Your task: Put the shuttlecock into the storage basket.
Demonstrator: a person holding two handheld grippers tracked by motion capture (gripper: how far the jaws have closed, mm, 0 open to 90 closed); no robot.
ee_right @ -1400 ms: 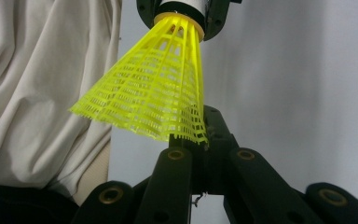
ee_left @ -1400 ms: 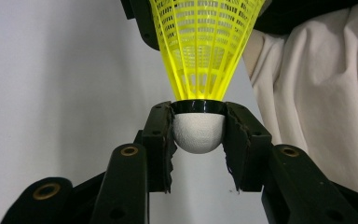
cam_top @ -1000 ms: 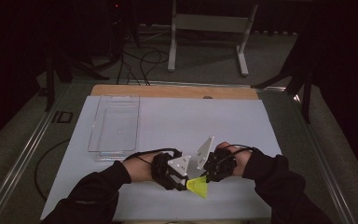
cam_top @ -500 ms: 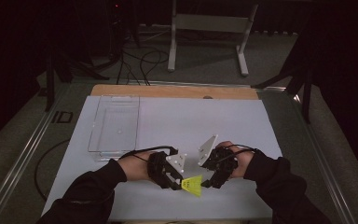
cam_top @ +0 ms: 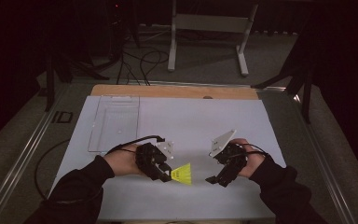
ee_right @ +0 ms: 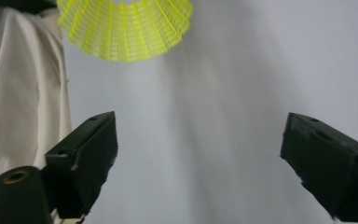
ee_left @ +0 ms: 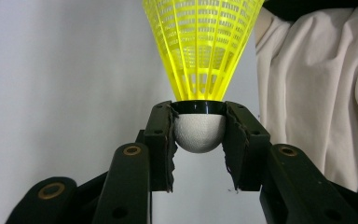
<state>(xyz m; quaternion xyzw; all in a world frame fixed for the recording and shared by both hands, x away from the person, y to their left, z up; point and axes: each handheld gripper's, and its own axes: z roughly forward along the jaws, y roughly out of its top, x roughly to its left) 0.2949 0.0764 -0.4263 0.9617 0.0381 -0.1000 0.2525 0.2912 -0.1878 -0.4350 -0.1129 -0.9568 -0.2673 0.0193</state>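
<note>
A yellow shuttlecock [cam_top: 182, 174] hangs low over the white table sheet [cam_top: 191, 121], near the front middle. My left gripper [cam_top: 166, 175] is shut on its white cork head [ee_left: 199, 132], the two pads clamping either side, and the yellow skirt [ee_left: 202, 44] fans away from the jaws. My right gripper [cam_top: 213, 179] is open a short way to the right of the shuttlecock, apart from it. In the right gripper view its jaws stand wide with bare sheet between them, and the skirt's rim [ee_right: 126, 28] shows at the top left.
A clear plastic tray [cam_top: 114, 122] lies on the sheet at the back left. A wooden strip [cam_top: 175, 91] runs along the table's far edge. A pale cloth [ee_left: 317, 93] borders the sheet near the hands. Metal stand legs [cam_top: 207, 32] and cables lie on the floor beyond.
The two grippers have drawn apart. The right gripper let go of the shuttlecock and moved right, now open; the left keeps the shuttlecock by its cork.
</note>
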